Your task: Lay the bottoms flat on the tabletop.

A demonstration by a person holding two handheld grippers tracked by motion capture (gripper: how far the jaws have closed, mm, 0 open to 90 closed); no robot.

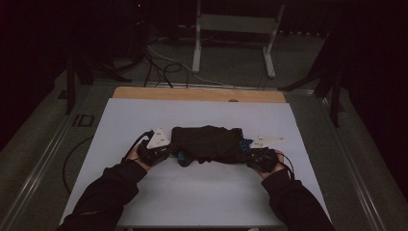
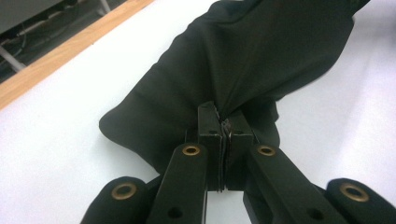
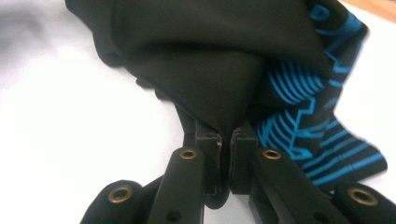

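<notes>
Fingers of both grippers are pinched on the black cloth (image 1: 207, 143): the left gripper (image 1: 166, 151) clamps its left end, the right gripper (image 1: 251, 155) its right end, where blue stripes show. Bunched between them, the cloth lies lengthwise, parallel to the table's (image 1: 202, 197) near edge, about midway across. Each hand is at its own end, so any spreading would likely run outward toward the side edges.

white table top (image 1: 202, 192), bare wooden strip (image 1: 199, 94) along its far edge, bunched black garment with blue print (image 1: 207, 143) lying mid-table, grey floor (image 1: 231, 62) beyond
</notes>
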